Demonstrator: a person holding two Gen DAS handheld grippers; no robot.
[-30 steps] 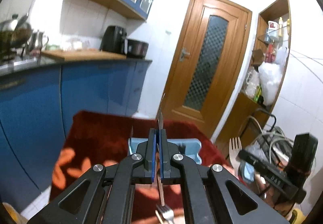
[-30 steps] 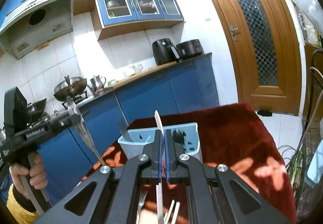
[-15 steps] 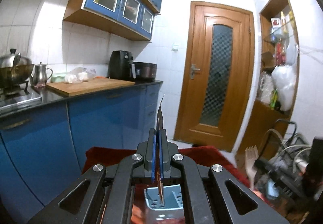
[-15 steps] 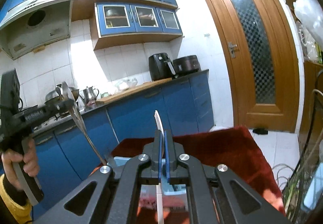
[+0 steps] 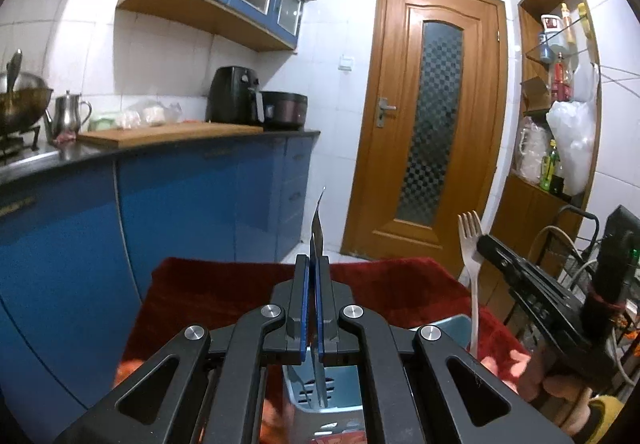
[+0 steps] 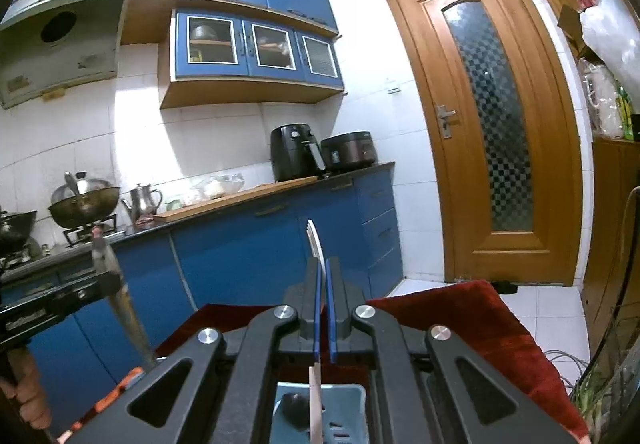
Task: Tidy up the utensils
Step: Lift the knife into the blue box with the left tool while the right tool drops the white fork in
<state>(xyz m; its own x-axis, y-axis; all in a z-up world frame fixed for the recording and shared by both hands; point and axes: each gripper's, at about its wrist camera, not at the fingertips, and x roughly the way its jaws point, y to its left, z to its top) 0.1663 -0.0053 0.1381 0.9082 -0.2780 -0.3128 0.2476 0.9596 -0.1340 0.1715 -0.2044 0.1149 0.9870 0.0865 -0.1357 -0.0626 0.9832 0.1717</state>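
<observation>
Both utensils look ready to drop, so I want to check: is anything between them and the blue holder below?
Nothing visible blocks either. The knife in the left hand-held gripper and the white fork in the right hand-held gripper hang over the blue utensil holder, which already holds some utensils.

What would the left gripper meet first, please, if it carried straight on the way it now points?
Probably the blue lower cabinets: the left gripper points almost level over the red cloth, with nothing nearer showing ahead, though depth is unclear.

Two tongs [image 5: 312, 264], one knife [image 5: 318, 228], one fork [image 5: 470, 240], one holder [image 5: 320, 400], one cloth [image 5: 224, 292]
</observation>
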